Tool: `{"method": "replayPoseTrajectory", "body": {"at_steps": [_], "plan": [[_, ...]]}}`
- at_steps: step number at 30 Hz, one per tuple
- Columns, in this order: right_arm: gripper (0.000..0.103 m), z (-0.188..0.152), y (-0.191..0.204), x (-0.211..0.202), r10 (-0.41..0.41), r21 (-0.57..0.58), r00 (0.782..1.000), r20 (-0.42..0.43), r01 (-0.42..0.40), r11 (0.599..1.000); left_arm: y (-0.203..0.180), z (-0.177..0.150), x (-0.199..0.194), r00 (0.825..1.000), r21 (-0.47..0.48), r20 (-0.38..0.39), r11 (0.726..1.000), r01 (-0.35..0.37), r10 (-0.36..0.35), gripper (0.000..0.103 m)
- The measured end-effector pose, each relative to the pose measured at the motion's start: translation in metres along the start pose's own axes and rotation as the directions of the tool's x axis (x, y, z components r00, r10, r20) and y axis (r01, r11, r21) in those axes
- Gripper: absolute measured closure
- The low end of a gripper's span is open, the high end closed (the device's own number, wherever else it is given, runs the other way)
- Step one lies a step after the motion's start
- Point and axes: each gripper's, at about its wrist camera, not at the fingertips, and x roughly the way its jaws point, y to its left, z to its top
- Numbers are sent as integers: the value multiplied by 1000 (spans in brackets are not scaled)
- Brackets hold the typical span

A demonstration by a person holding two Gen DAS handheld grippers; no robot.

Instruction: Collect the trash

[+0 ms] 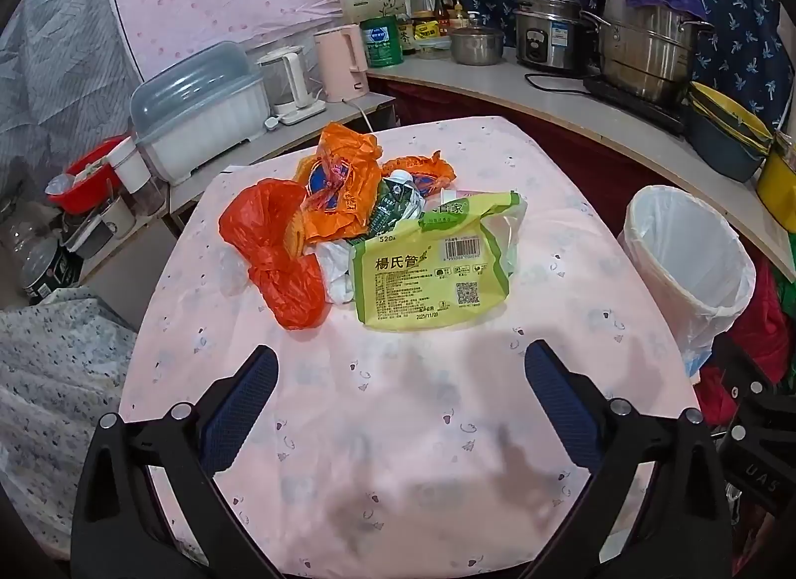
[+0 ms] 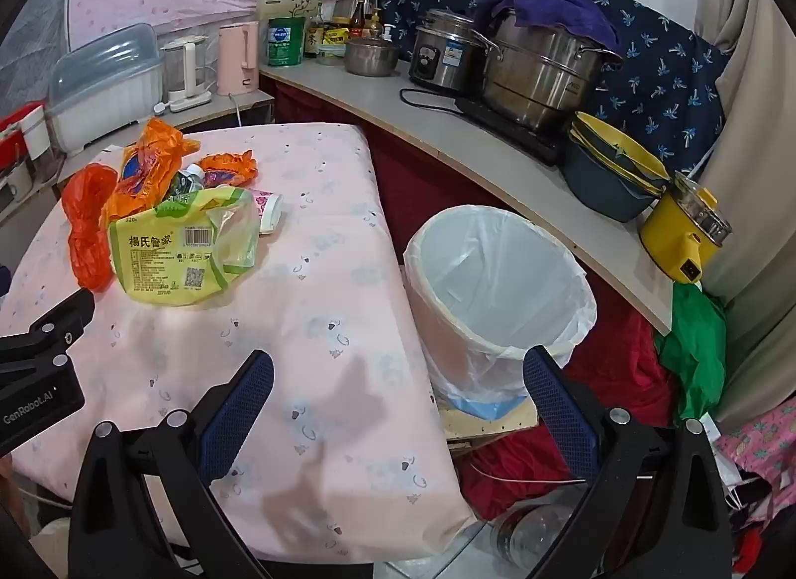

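Both jaws spread wide and empty, left gripper (image 1: 400, 370) and right gripper (image 2: 398, 372) above the bench (image 1: 398, 430), near heaped trash (image 1: 368, 241) beside a lined bin (image 2: 497, 300).

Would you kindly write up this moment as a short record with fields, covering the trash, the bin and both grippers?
surface: table with pink cloth
trash pile: red plastic bag, orange plastic bag, yellow-green food packet, all on the table
bin: white-lined trash bin, beside the table's right edge, looks empty
left gripper: open, holds nothing, short of the pile
right gripper: open, holds nothing, over the table edge and bin
progress: no trash in the bin yet
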Motion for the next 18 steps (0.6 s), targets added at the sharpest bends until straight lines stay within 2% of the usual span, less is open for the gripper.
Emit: {"method": "replayPoseTrajectory", "body": {"at_steps": [18], "plan": [[7,3,4,-2,-7,-10,1000,-6,7,1000,3,-1,0,1000,5,-6,1000,3,-3,8]]}}
